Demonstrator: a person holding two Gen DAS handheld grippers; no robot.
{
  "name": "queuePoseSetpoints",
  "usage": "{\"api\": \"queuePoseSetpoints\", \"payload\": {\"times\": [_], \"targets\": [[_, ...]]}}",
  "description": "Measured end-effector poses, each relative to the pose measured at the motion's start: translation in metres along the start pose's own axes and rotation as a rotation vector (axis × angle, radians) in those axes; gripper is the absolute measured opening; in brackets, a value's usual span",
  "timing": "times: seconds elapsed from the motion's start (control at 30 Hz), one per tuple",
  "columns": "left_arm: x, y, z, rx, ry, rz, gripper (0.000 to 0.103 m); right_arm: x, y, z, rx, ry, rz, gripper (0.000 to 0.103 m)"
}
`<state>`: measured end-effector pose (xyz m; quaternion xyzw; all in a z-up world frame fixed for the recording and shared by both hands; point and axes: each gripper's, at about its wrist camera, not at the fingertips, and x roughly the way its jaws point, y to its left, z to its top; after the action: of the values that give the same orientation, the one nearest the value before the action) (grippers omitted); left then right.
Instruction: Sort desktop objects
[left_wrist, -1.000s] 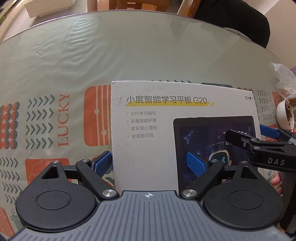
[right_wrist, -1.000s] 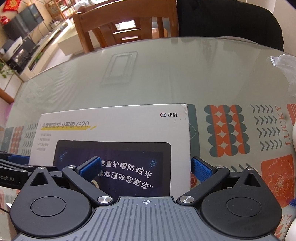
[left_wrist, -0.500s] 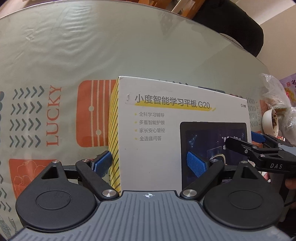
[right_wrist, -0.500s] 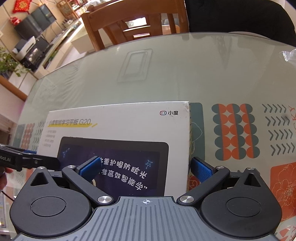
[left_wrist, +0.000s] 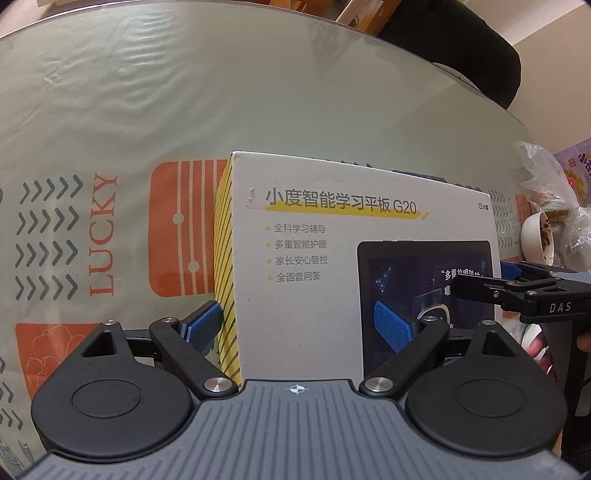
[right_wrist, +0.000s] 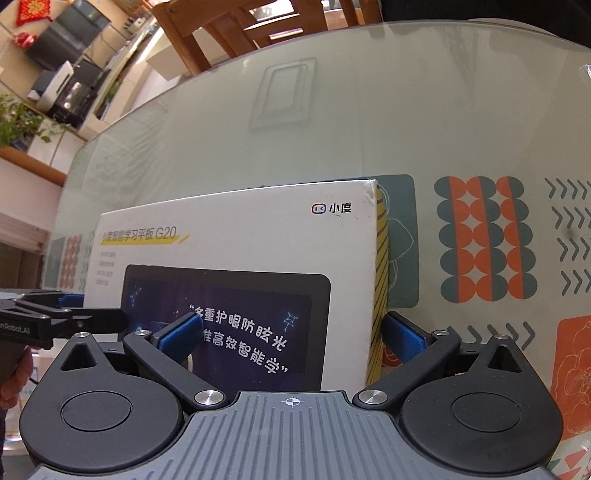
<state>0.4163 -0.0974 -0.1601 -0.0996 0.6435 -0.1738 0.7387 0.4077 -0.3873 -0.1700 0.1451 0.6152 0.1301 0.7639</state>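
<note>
White tablet box (left_wrist: 325, 280) printed "G20", black tablet picture on its face, yellow striped side panels, sits over the glass-topped table (left_wrist: 184, 110) and fills the middle of both wrist views. Cannot tell if its underside touches the table

Left gripper (left_wrist: 299, 326) straddles the box's left end: left blue pad (left_wrist: 201, 326) lies just beside the yellow striped side, right blue pad (left_wrist: 391, 330) lies over the white face near the tablet picture. Jaws spread wide; firm clamping on the box not clear, cannot tell

Right gripper (right_wrist: 291, 338) straddles the box's right end the same way: one blue pad over the tablet picture, the other just beside the striped right side. Jaws spread wide, grip not confirmed either

Each gripper shows at the edge of the other's view. White bowl (left_wrist: 537, 240) with brown bits and crinkled plastic bags (left_wrist: 546, 177) at the table's right edge. Tablecloth print under the glass reads "LUCKY" (left_wrist: 103, 236), orange and grey blocks. Wooden chair (right_wrist: 236, 33) behind the far rim
</note>
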Motion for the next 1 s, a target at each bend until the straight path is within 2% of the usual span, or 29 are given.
{"api": "queuePoseSetpoints", "payload": {"times": [0.23, 0.57, 1.0], "targets": [[0.0, -0.002, -0.004, 0.011, -0.025, 0.011, 0.103, 0.0, 0.007, -0.007, 0.006, -0.038, -0.027, 0.103], [-0.001, -0.004, -0.007, 0.006, -0.038, 0.02, 0.103, -0.003, 0.032, -0.012, -0.044, -0.078, -0.114, 0.103], [-0.039, -0.012, -0.013, 0.014, -0.109, 0.063, 0.103, -0.031, 0.076, -0.018, -0.163, -0.148, -0.178, 0.103]]}}
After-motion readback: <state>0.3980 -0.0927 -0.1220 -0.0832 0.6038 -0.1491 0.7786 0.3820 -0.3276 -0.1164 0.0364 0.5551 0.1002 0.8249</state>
